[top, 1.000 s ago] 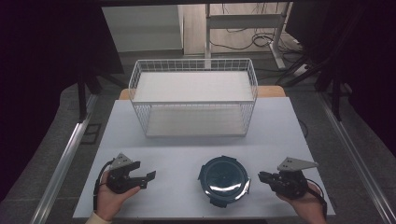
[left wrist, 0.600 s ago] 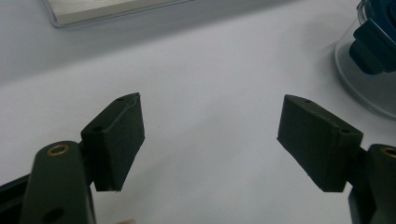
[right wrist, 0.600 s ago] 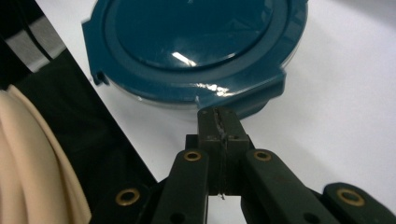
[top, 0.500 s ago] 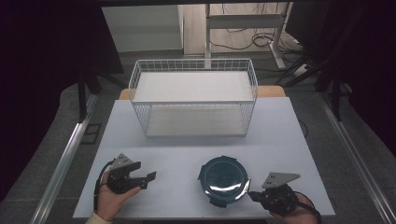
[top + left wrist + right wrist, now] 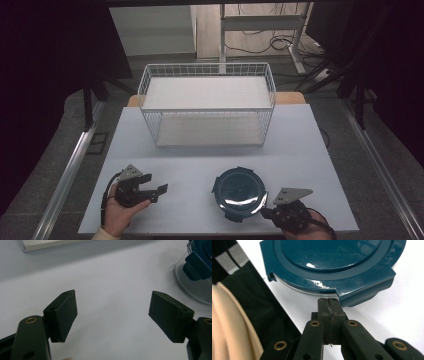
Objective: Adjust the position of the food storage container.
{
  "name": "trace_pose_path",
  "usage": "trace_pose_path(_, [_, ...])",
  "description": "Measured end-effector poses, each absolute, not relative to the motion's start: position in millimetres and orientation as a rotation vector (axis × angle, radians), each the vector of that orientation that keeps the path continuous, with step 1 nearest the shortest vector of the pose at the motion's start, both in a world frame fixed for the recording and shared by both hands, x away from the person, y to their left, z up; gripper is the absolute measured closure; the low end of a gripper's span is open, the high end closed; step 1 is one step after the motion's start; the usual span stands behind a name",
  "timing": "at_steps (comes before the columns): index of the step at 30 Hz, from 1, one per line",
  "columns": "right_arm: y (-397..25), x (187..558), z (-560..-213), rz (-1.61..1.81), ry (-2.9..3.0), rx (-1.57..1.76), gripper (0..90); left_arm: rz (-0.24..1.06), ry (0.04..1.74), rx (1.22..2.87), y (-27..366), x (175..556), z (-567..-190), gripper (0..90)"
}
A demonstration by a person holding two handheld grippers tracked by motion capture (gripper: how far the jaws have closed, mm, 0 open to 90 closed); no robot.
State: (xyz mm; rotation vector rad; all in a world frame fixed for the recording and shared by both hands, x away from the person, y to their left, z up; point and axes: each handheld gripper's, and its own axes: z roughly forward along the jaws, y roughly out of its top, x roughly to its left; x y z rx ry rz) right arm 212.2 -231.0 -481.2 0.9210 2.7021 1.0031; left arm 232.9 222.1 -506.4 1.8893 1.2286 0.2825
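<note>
Container point(image 5: 239, 192): round, clear-walled, closed by a dark teal lid point(image 5: 329, 262) with clip tabs; I cannot make out any contents. It sits on the white table point(image 5: 210, 170) near the front edge, between my two grippers. Basket point(image 5: 207, 102): white wire, standing further back, nothing visible inside. Right gripper point(image 5: 267, 212): low at the front right, jaws pressed together, tips just under a lid tab at the rim. Left gripper point(image 5: 157, 190): resting at the front left, well apart from the container, jaws spread wide over bare table.
</note>
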Motion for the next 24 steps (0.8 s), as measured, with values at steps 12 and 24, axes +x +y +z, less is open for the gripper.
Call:
trace_pose_path(12, [-212, 210, -483, 0.920, 2.687, 0.897, 89.7, 0.281, 1.230, 1.892, 220, 233, -507, 22.6])
trace_pose_path(24, [-200, 220, -484, 0.865, 2.630, 0.866, 89.7, 0.283, 1.226, 1.879, 221, 234, -506, 22.7])
